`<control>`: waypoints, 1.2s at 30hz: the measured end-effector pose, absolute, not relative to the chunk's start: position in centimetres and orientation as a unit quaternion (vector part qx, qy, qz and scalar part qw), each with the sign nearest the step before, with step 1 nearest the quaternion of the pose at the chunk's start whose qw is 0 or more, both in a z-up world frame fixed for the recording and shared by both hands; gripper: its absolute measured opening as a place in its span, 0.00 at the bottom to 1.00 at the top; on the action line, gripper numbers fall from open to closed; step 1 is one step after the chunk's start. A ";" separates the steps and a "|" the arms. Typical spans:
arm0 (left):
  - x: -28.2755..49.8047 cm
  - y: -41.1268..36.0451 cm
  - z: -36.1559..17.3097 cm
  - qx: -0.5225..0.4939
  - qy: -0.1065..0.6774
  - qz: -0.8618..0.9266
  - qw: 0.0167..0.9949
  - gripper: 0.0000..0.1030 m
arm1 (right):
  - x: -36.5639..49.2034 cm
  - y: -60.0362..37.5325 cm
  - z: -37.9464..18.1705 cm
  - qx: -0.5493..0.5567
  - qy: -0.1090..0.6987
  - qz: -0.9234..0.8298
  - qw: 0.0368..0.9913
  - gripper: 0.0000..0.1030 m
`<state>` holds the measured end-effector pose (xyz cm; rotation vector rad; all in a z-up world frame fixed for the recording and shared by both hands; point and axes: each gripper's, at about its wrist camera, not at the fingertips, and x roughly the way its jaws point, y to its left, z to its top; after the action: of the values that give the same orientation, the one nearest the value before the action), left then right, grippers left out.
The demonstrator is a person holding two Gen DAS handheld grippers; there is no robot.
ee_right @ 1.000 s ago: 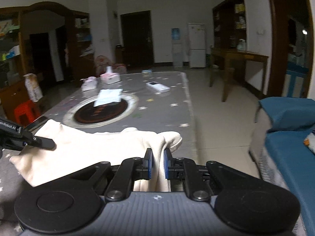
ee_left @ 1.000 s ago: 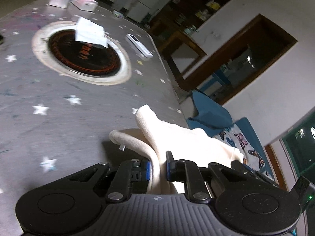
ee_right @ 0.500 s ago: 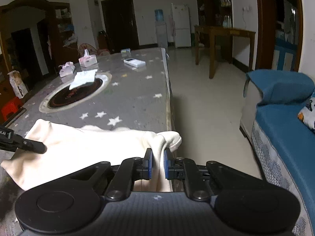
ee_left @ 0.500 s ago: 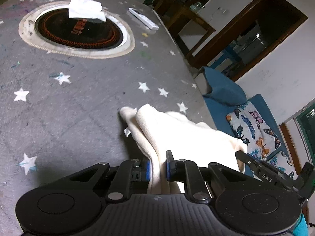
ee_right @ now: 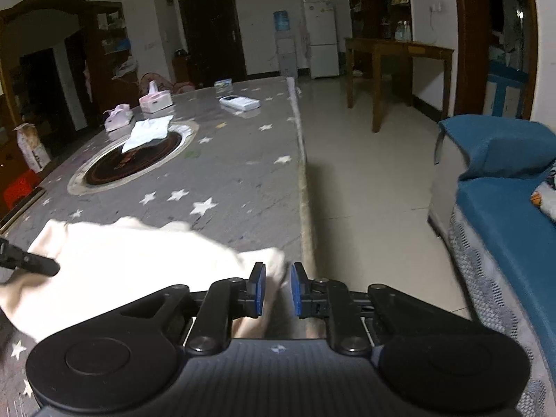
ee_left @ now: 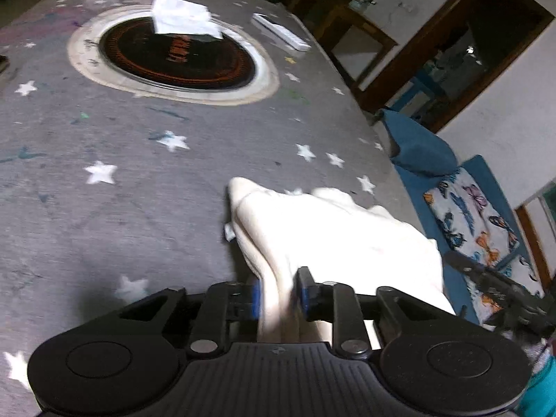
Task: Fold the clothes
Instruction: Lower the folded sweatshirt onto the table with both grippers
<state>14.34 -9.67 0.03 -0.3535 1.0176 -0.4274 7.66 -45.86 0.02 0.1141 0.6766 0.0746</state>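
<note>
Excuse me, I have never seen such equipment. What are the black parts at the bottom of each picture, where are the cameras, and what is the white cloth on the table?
There is no robot. A person holds a two-finger tool in each hand, and a wide-angle camera on each tool looks forward along its fingers. The black parts at the bottom are the tools themselves.

One picture looks along the left gripper, the other along the right gripper. Each also shows the tip of the other tool at its edge.

Both reach a cream garment lying near the edge of a grey table with a star pattern. The jaws of both are opening. The left ones have folds of cloth between them; at the right ones the cloth lies by the left pad only.

Farther back lie a round dark inset with white paper on it, tissue boxes and a flat white device.
</note>
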 end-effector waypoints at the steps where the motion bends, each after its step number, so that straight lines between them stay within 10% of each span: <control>1: 14.4 -9.4 0.2 -0.168 0.479 -0.200 0.838 0.26 | 7.6 -45.9 0.3 0.056 0.328 0.039 0.942 0.14; 36: 19.0 -15.1 0.3 -0.173 0.456 -0.256 0.835 0.15 | 11.4 -41.4 0.3 0.011 0.335 0.099 0.937 0.15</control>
<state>19.03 -15.14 0.35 -0.3665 0.9648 -0.5419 11.45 -41.37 0.33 0.0229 0.6844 0.2017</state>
